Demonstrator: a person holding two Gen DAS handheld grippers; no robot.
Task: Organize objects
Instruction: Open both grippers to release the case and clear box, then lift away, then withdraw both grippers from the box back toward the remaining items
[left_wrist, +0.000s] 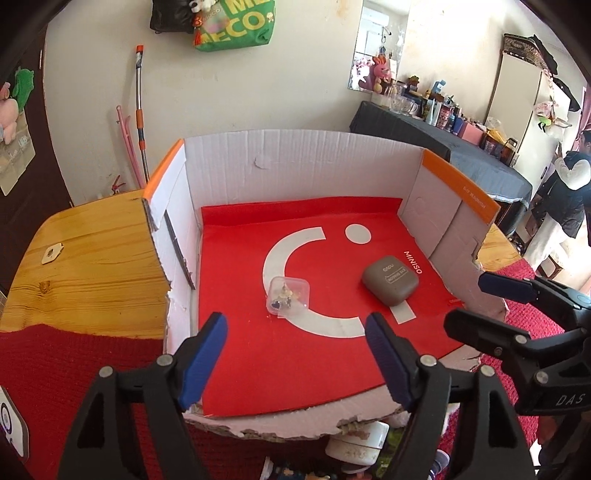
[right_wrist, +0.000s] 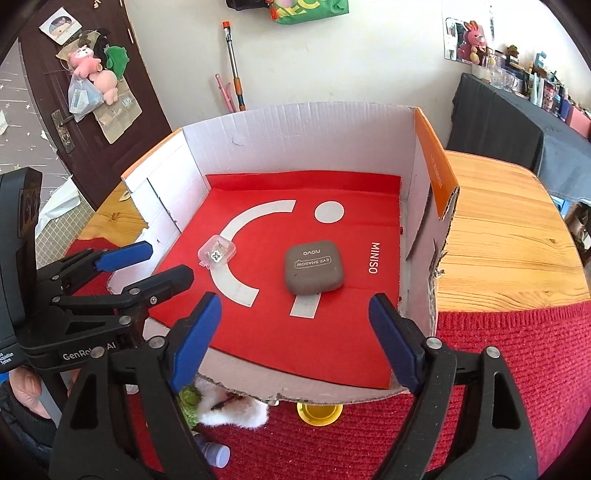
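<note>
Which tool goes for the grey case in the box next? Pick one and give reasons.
Probably right. The right tool is open and empty, and the grey case lies almost straight ahead of it. From the left tool, also open, the case sits off to the right; the small clear box is nearer its line.

Clear case (left_wrist: 287, 296) lies left of compact (left_wrist: 390, 281) in box (left_wrist: 295, 166).

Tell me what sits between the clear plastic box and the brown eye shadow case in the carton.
Nothing: between the clear plastic box and the eye shadow case there is only bare red liner with its white arc, shown in both wrist views.
</note>
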